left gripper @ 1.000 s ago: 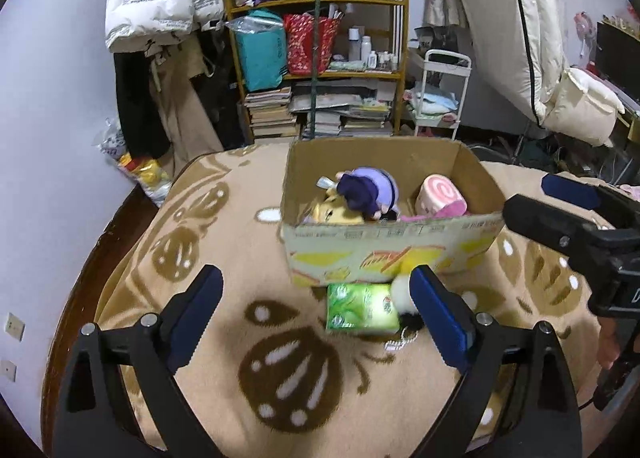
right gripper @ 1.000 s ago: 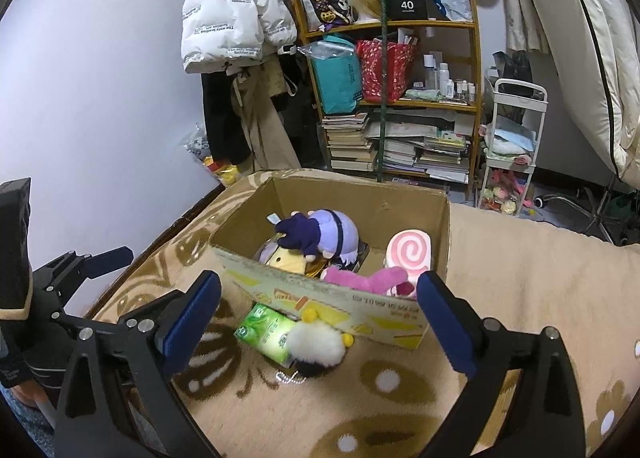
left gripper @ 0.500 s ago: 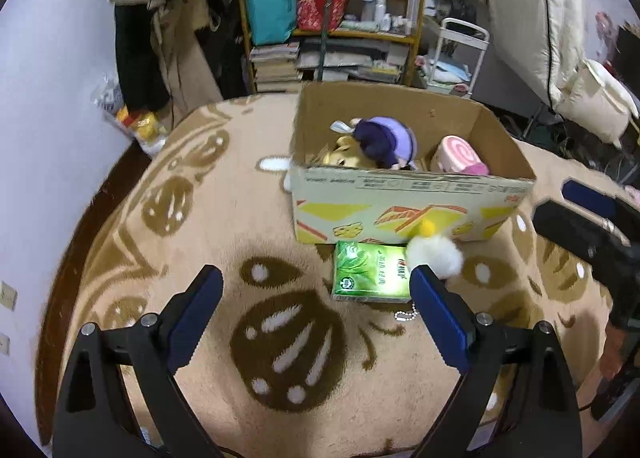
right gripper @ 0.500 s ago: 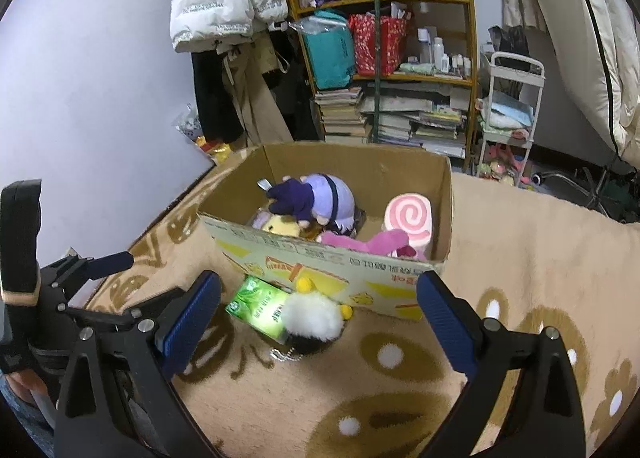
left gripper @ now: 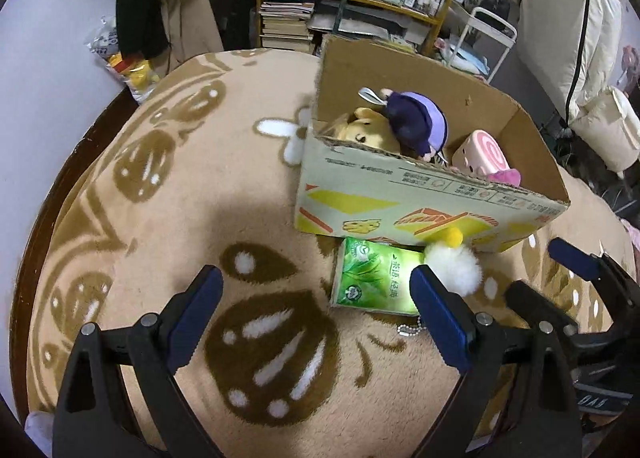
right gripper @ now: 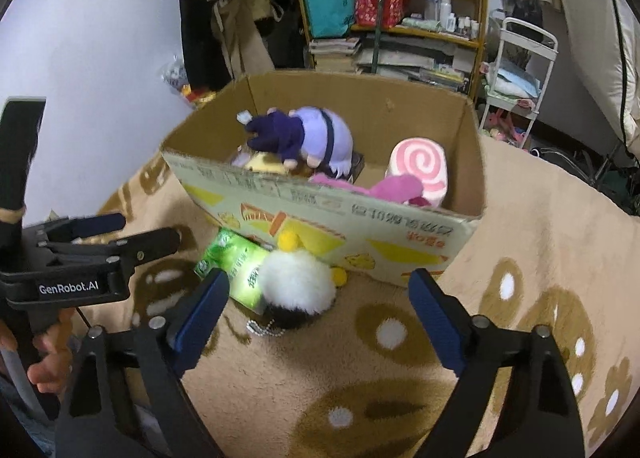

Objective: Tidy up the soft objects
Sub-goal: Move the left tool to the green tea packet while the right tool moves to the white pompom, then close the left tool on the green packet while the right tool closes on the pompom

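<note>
A tan blanket [left gripper: 168,218] with brown and white shapes is covering the surface under everything, its dark wooden edge showing at the left of the left wrist view. Behind it a wooden shelf [right gripper: 436,34] is carrying books, bags and bottles, with coats hanging to its left, a white cart [right gripper: 520,70] to its right and pale bedding leaning farther right; the fisheye is cutting all of these off at the frame edges. An open cardboard box [left gripper: 400,214] is sitting on the blanket, holding a purple plush [right gripper: 316,134] lying on a yellow plush [left gripper: 360,132], and a pink swirl plush [right gripper: 420,164] beside them. The box's near wall is hiding the lower parts of these toys. Right in front of that wall a green pack [left gripper: 372,278] is lying flat, and a white fluffy toy [right gripper: 296,286] with yellow bits is resting against both the pack and the box, covering the pack's right end; a small bead chain is trailing from under it. The left hand-held gripper [left gripper: 316,310] is hanging wide open above the blanket, holding nothing, its right finger overlapping the pack's corner in view. The right hand-held gripper [right gripper: 320,304], its jaws having just been closing a little, is gaping wide with the white toy just beyond its fingers, not gripped. Fingers of a person's hand [right gripper: 48,362] are showing at the left edge, mostly cut off.
</note>
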A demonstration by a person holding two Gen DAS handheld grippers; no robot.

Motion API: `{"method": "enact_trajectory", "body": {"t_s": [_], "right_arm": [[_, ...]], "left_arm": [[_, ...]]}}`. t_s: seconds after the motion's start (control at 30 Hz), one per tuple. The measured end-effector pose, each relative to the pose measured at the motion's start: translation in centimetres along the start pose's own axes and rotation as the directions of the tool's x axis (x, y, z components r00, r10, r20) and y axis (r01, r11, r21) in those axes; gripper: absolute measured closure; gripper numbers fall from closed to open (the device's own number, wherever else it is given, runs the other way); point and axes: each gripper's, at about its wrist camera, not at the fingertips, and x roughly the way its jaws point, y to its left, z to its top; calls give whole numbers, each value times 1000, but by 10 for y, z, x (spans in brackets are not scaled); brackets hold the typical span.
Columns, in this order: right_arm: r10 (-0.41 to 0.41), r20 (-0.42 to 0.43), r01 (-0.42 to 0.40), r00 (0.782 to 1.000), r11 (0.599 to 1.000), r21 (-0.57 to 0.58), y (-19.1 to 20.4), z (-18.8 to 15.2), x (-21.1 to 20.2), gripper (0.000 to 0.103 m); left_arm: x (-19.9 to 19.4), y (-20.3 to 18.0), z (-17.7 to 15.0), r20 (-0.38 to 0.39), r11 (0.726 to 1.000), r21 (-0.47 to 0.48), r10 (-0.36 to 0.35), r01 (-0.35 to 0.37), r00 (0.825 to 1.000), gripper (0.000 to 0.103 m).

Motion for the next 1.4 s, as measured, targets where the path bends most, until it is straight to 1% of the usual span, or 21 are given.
{"method": "enact_trajectory", "body": {"t_s": [0.1,0.13,0.2,0.27,0.33,0.47,0.6,0.67,0.87,0.93,1.0,1.03,1.1,1.13,1.17,1.27,1.4], "right_arm": [[-8,-33,7,999,1000,-24,3,-2,10,13],[-9,-47,7,999,999,-31,5,-3,14,16],[-9,-76,6,997,999,-39,6,-4,22,19],[-7,-103,2,995,999,-41,6,-5,30,24],[0,-116,-5,993,999,-42,6,-5,35,27],[5,-136,-11,991,999,-41,6,-6,44,28],[7,-160,-15,987,999,-46,5,-8,53,30],[7,-173,-17,985,998,-53,6,-9,57,35],[1,-186,-19,983,996,-92,14,-11,65,36],[-5,-185,-15,983,994,-106,17,-11,67,37],[-8,-186,-14,983,993,-117,18,-11,69,41],[-4,-188,-18,982,993,-119,18,-11,70,45],[2,-189,-25,982,992,-120,18,-11,72,46],[2,-189,-26,982,992,-123,19,-11,73,48],[6,-191,-31,982,992,-125,19,-11,73,54],[17,-205,-48,979,988,-146,25,-12,75,64],[-16,-213,-28,977,979,-202,32,-15,76,66]], "left_arm": [[7,-6,3,-18,1000,14,-11,12,1000,10],[10,-7,3,-25,1000,16,-14,14,1000,10],[17,-9,5,-45,1000,22,-19,20,999,10],[25,-11,6,-68,999,25,-26,28,997,10],[32,-14,6,-89,999,32,-30,33,996,10],[46,-21,4,-131,998,61,-24,32,991,10],[57,-22,3,-165,997,54,-37,46,986,10],[63,-23,3,-184,997,52,-46,56,982,10],[72,-29,4,-211,995,71,-59,75,976,10],[75,-34,4,-216,995,77,-51,69,975,10],[78,-35,5,-224,995,77,-51,70,973,10],[79,-35,5,-229,995,72,-56,74,972,10],[81,-35,6,-233,995,67,-53,71,971,10],[82,-35,7,-235,995,67,-54,71,971,10],[83,-35,7,-237,995,64,-58,75,970,10],[86,-36,6,-249,995,57,-68,85,966,10],[90,-41,4,-255,994,73,-57,78,965,10]]}}
